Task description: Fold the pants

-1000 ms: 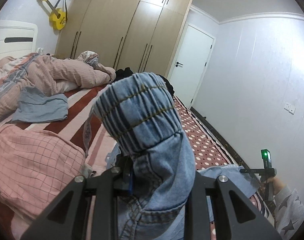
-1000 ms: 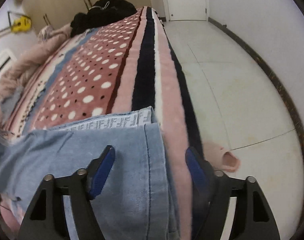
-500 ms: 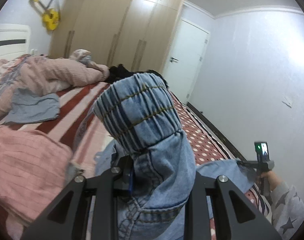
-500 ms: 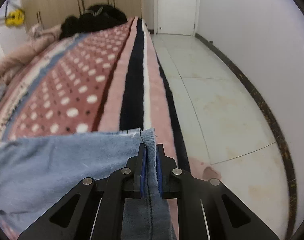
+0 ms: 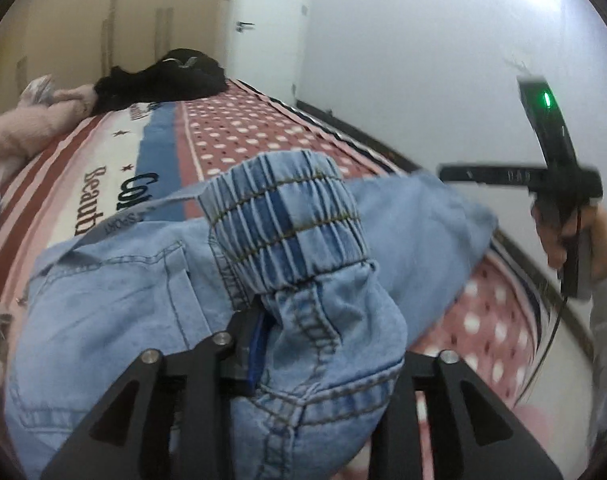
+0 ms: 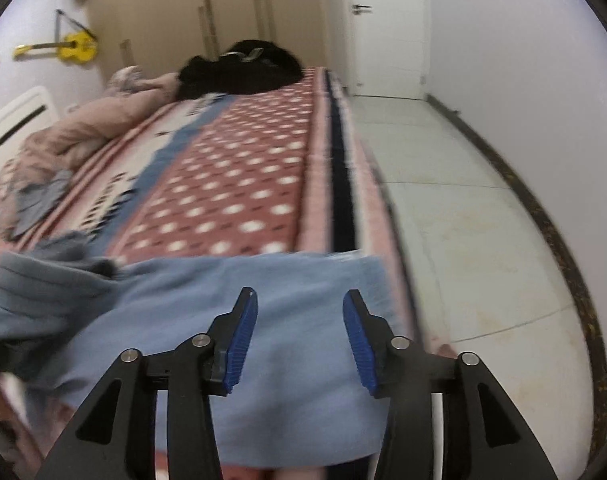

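pants (image 5: 303,264) bunched between left gripper (image 5: 327,344) fingers

One pair of denim pants (image 5: 191,304), one patterned blanket (image 6: 239,184), one black garment heap (image 6: 243,68), one yellow guitar (image 6: 73,48).

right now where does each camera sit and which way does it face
Left wrist: on the left tongs, looking down along the bed at bunched denim pants; the right tongs and hand show.
Right wrist: on the right tongs, open above the pants leg, facing the door.
Shared: pants, dotted blanket, black clothes.
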The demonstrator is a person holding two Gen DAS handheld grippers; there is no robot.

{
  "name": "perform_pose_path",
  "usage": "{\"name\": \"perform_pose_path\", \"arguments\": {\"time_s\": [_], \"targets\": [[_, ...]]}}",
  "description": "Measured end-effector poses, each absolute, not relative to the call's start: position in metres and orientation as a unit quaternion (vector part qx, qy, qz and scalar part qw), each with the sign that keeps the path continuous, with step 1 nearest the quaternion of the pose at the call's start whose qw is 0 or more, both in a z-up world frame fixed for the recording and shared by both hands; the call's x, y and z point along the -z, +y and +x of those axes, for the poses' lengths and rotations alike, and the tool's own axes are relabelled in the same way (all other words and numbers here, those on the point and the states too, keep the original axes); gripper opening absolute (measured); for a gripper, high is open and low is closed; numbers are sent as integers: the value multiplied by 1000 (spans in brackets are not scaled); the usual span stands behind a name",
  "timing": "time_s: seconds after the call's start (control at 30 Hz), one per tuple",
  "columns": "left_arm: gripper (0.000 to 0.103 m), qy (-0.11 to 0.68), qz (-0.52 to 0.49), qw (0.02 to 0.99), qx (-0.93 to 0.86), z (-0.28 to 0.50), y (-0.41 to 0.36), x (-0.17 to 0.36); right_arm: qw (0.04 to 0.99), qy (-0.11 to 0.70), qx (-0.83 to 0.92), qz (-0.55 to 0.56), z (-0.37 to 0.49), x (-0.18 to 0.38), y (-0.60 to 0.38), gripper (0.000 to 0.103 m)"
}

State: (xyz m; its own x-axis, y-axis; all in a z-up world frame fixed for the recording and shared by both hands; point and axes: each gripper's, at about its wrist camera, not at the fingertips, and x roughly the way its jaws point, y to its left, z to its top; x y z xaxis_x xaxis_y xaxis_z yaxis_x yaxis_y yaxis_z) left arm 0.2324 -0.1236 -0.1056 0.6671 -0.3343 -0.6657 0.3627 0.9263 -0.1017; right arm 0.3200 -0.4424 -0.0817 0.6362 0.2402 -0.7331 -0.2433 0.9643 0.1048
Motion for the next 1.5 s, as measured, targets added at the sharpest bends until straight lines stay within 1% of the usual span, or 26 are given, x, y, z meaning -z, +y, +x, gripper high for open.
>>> {"name": "perform_pose_path", "arguments": {"time_s": [0.03,0.07,0.1,0.13,0.23,0.33,0.4,0.47,0.57,0.6,0.67,0.7,0.73,0.77,0.8,0.83,0.93,0.97,1.03,1.07,1.17,1.2,1.27,1.33,1.43,1.5], "targets": [[52,363,20,909,205,226,-119,101,902,405,-149,-1,317,82,-433,50],[75,363,10,905,222,221,-114,96,898,406,-170,4,312,82,-421,53],[83,357,-12,901,247,213,-108,89,895,406,-183,9,309,83,-414,55],[87,349,-36,897,270,206,-97,82,891,406,-204,21,306,82,-403,56],[87,324,-76,902,276,176,-59,57,877,401,-259,56,298,77,-373,67],[87,305,-67,923,225,153,-25,47,846,419,-318,89,299,79,-337,77],[87,300,-58,933,192,145,-8,48,827,440,-339,92,300,85,-313,87],[87,309,-58,936,158,144,7,55,825,454,-329,73,300,93,-292,87],[87,320,-71,935,138,146,25,70,837,448,-314,12,295,100,-256,87],[87,323,-78,933,139,145,29,74,838,450,-310,3,294,103,-252,92],[87,328,-88,930,141,148,31,82,847,443,-289,-45,291,107,-235,95],[87,332,-90,929,138,153,31,89,850,442,-281,-61,290,108,-237,91],[87,336,-92,928,134,156,32,93,856,444,-252,-85,290,112,-233,86],[87,338,-93,927,133,158,31,95,859,445,-235,-95,289,114,-236,66],[87,341,-95,926,132,158,31,98,860,446,-225,-101,290,115,-239,56],[87,343,-97,925,130,160,32,101,861,447,-222,-99,291,116,-245,50],[87,343,-103,925,124,164,33,103,877,435,-191,-74,298,109,-269,9],[87,343,-102,926,122,165,33,105,881,431,-184,-61,301,106,-277,5],[87,355,-97,922,122,168,32,109,875,442,-198,-26,309,107,-290,5],[87,364,-94,918,123,170,30,112,869,450,-204,-18,311,108,-291,6],[87,400,-87,904,119,173,29,127,858,469,-212,-10,313,116,-292,18],[87,409,-87,901,117,173,29,132,855,471,-217,2,312,116,-292,36],[87,418,-89,897,112,173,29,139,844,476,-245,40,313,118,-295,60],[87,421,-92,895,110,171,30,141,833,486,-261,35,312,124,-285,60],[87,410,-91,900,113,167,31,130,841,481,-245,-21,304,131,-273,58],[87,395,-93,906,118,163,33,120,845,475,-245,-13,300,126,-279,59]]}}
